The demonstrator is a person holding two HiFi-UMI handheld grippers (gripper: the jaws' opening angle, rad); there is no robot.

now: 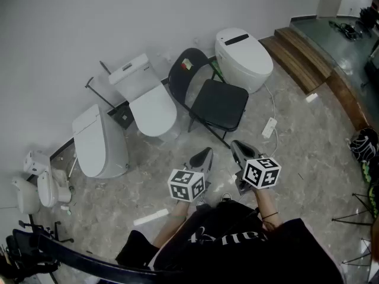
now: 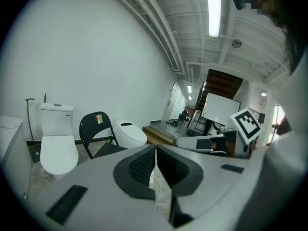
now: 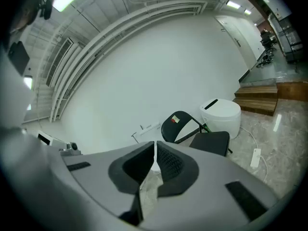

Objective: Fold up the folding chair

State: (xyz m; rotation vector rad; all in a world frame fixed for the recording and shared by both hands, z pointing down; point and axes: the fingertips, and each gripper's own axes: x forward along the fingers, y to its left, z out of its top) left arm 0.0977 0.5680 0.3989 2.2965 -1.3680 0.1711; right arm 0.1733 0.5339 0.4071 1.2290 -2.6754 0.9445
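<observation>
Chair: black metal folding chair [image 1: 220, 104] stands open beside white oval toilet [image 1: 243, 58]. I judge it rigid, fairly heavy (hinges may pinch); take seat's front edge. Left gripper [image 1: 204, 155] and right gripper [image 1: 238, 148] pressed together, empty.

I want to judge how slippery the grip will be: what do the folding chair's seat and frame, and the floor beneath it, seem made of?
Seat: matte black, probably vinyl padding; no glare.
Frame: thin black tubing, likely painted metal.
Floor: glossy grey veined stone or tile; it shows sheen.
</observation>
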